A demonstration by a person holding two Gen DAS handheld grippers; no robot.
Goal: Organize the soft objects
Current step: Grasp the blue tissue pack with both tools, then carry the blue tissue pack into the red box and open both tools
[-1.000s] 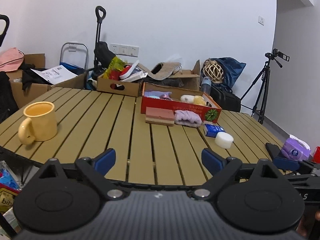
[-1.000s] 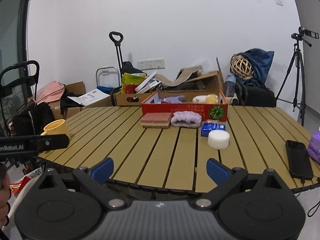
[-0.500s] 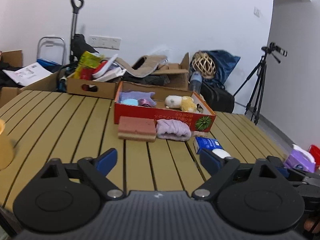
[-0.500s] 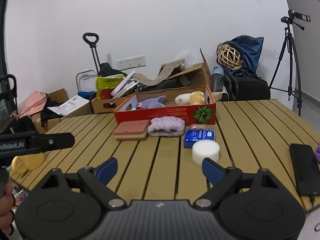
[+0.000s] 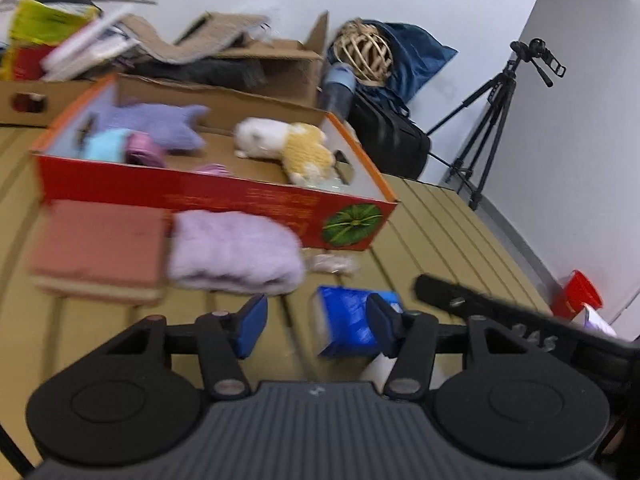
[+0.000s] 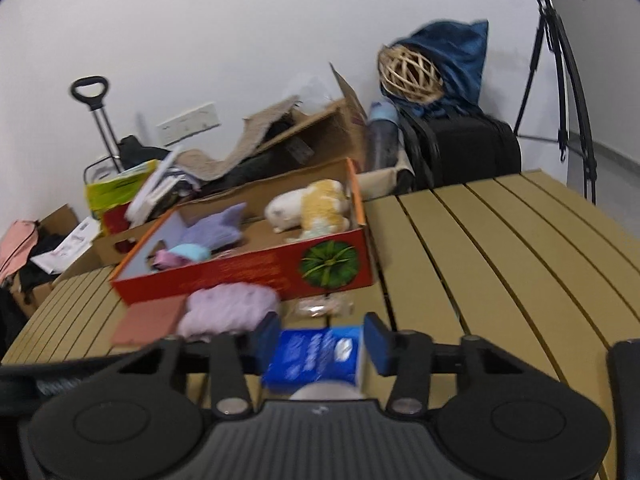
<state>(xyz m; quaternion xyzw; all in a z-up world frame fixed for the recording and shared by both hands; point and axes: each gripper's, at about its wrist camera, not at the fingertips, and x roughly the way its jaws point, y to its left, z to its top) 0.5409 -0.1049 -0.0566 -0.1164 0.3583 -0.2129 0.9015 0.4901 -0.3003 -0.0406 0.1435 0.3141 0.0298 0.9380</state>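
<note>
Lilac fluffy cloth (image 5: 234, 252) lies lengthwise along the red box (image 5: 224, 200) front.

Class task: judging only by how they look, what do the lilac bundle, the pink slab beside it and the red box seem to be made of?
Lilac bundle: fuzzy plush or terry, matte, soft rounded edges. Pink slab: probably sponge foam, matte, paler bottom layer. Red box: printed cardboard, brown raw inside.

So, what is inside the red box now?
Inside the red box lie a purple plush, a white and yellow plush, and small cyan and pink soft items. The front wall hides the floor near it.
</note>
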